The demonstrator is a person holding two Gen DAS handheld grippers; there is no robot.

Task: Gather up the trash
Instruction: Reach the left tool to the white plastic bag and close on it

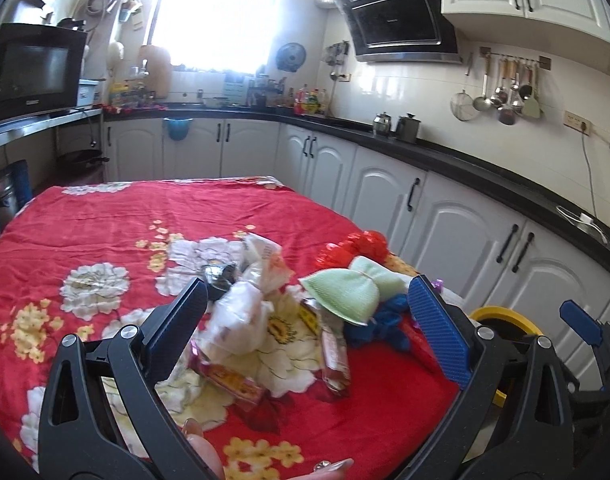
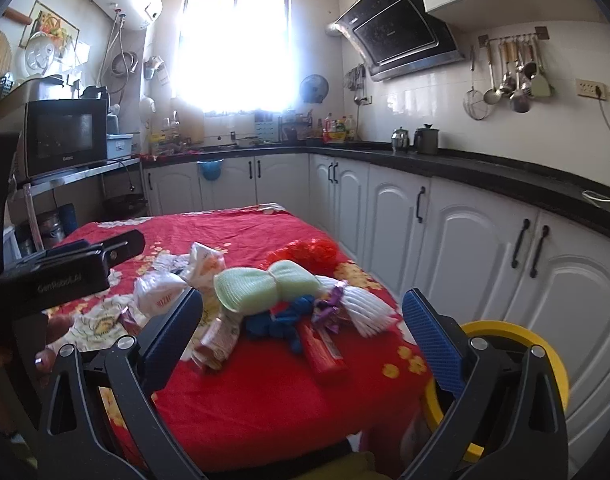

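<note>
Left gripper (image 1: 305,320) spread wide, nothing between its blue pads, hovering low over the red floral cloth (image 1: 105,220). Right between its fingers sits the trash pile: a crumpled white plastic bag (image 1: 241,312) close to the left finger, a pale green mesh sponge (image 1: 345,292) nearer the right finger, a blue scrap (image 1: 381,324) under that sponge, and flat snack wrappers (image 1: 333,360) just ahead of the pads. Beyond the sponge, a red netted ball (image 1: 361,244).

Right gripper (image 2: 303,318) also wide apart and empty, held above the near edge of the same cloth (image 2: 265,392). From here the pile reads differently: the green sponge (image 2: 265,286) sits dead centre between the fingers, the blue scrap (image 2: 285,320) below it, a red wrapper (image 2: 321,352) closest to the pads, and a white ribbed foam net (image 2: 365,312) with a purple wrapper (image 2: 333,300) toward the right finger, both mostly hidden in the left view. The left gripper's black body (image 2: 57,276) shows off to the left.

Just outside the right finger, a yellow-rimmed bin (image 2: 517,336) stands beside the table; its inside is hidden behind the gripper. The left view catches only a sliver of that rim (image 1: 501,314), plus the right gripper's blue fingertip (image 1: 577,316) beyond it.
</note>
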